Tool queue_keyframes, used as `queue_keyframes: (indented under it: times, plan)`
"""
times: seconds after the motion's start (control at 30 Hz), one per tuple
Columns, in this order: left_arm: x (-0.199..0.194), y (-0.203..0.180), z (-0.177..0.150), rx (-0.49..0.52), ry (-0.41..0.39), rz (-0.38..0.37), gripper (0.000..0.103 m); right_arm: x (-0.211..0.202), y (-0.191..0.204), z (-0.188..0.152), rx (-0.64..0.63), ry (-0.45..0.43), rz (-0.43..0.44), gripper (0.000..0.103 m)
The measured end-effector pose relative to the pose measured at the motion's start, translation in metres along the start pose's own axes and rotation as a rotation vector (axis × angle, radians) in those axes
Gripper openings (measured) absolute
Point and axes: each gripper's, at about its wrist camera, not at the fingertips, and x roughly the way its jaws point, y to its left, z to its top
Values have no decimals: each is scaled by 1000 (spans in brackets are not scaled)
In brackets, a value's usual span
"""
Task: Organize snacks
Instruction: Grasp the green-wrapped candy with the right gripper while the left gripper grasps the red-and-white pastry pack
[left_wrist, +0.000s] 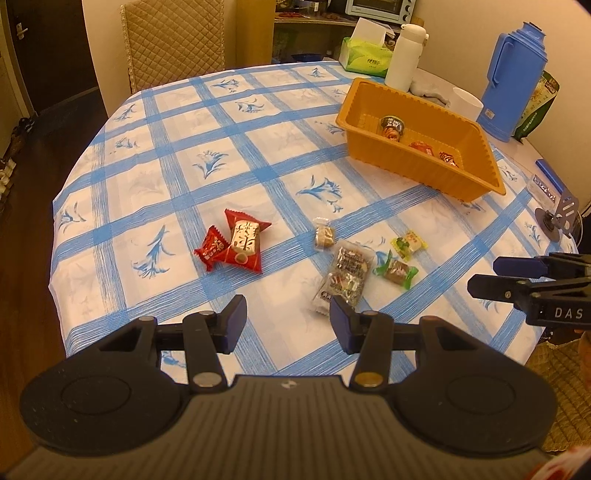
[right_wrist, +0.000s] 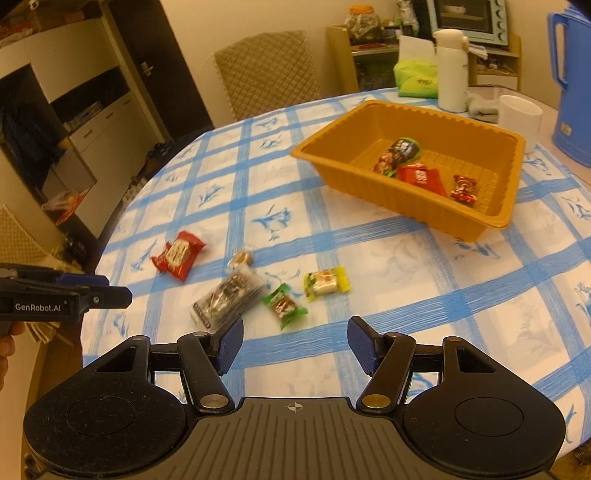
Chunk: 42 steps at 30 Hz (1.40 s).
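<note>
Landmark: orange ribbed plastic tray (right_wrist: 417, 168) on the blue-checked white tablecloth (right_wrist: 424, 280).
In tray: three wrapped snacks, a dark tube-shaped one (right_wrist: 397, 153), a flat red packet (right_wrist: 421, 177), a small red-gold candy (right_wrist: 463, 190).
Loose snacks: on the cloth, well short of the tray: red wrapped cake (left_wrist: 242, 240), silvery clear packets (left_wrist: 345, 271), green-wrapped sweet (right_wrist: 284, 306), yellow-wrapped sweet (right_wrist: 325, 282).
Left gripper (left_wrist: 288, 317): released, nothing between its blue pads, above the cloth near the silvery packets.
Right gripper (right_wrist: 295, 345): released, empty, just short of the green sweet.
</note>
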Motion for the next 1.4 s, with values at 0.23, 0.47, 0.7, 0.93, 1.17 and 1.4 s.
queue_keyframes:
  times: [0.23,0.47,0.7,0.93,1.17,1.4]
  plan:
    - [4,6,-7,-15,12,11,47,17,9,-4,-70,17,10,63]
    - [9,10,-11,-19,12,26,47,38,15,-2,-154,27,12,51]
    - [16,13,-12,-22,16,32,46,63,25,4,-258,32,13,42]
    - [22,17,-12,-24,20,37,47,84,28,9,-326,54,4,36]
    - [25,22,-12,-32,30,42,46,98,29,10,-365,77,-8,36]
    - [26,23,-11,-31,29,41,47,107,28,7,-383,99,-22,34]
